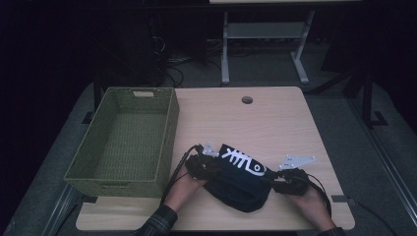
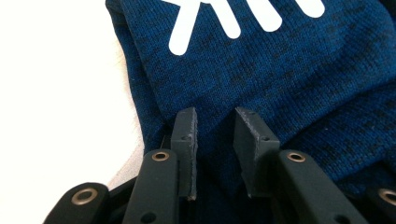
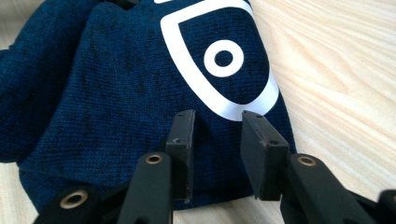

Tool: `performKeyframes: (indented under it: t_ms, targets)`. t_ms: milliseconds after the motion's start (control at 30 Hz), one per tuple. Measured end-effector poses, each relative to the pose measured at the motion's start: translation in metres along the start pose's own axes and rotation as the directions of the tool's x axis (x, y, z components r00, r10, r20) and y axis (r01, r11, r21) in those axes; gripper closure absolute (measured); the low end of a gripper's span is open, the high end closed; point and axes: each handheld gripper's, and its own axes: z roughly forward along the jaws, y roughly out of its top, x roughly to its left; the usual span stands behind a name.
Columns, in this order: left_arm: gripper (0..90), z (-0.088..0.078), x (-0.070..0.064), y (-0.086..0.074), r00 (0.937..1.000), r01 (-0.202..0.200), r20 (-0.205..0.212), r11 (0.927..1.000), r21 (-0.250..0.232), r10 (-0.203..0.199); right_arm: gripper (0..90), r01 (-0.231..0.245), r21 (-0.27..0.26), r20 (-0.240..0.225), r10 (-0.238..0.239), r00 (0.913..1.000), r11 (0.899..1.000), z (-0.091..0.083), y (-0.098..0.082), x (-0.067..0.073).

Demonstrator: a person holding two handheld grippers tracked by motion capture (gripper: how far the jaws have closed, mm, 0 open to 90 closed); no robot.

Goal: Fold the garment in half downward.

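Nearest us, at the table's (image 1: 275, 118) front edge, our two hands come in holding the grippers on either end of a dark blue knitted cloth (image 1: 239, 183) printed with a white fish skeleton. Our left gripper (image 1: 209, 166) sits at the cloth's left end; in the left gripper view its jaws stand a little apart with a fold of the blue knit running between them, but we cannot tell whether the pads press on it. Our right gripper (image 1: 281, 183) sits at the cloth's right end, by the fish's head; its jaws also stand apart over the knit's edge, and again we cannot tell if they pinch it. Along the table's left edge stands a green woven basket (image 1: 169, 132), just beside the cloth.
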Motion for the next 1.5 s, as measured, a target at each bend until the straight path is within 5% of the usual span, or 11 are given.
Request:
performKeyframes:
  t_ms: [200,433,600,767,1100,1500]
  targets:
    - [64.6,-0.013,0.007,0.005,0.9984,0.053,0.021,0.9970,-0.056,-0.052,59.4,-0.012,-0.051,0.018,0.013,0.9997,0.999,-0.019,-0.006,-0.001]
    - [47.8,-0.014,0.016,0.017,0.9962,0.087,0.013,0.9923,-0.088,-0.086,39.6,-0.071,-0.070,0.120,0.079,0.9896,0.995,-0.038,-0.030,-0.014]
    - [29.7,-0.002,0.021,0.014,0.9928,0.119,0.024,0.9920,-0.043,-0.118,22.9,-0.074,-0.041,0.227,0.081,0.9706,0.996,-0.035,-0.040,-0.022]
    - [23.1,0.008,0.022,0.008,0.9924,0.119,0.033,0.9929,-0.006,-0.119,17.4,-0.085,-0.003,0.262,0.083,0.9615,0.996,-0.028,-0.041,-0.028]
    - [24.7,0.015,0.024,0.003,0.9918,0.113,0.058,0.9934,0.022,-0.114,14.5,-0.091,-0.001,0.264,0.088,0.9604,0.996,-0.025,-0.041,-0.030]
    - [55.4,0.015,0.022,0.003,0.9799,0.139,0.141,0.9900,0.022,-0.141,14.3,-0.093,-0.001,0.265,0.090,0.9601,0.996,-0.025,-0.040,-0.030]
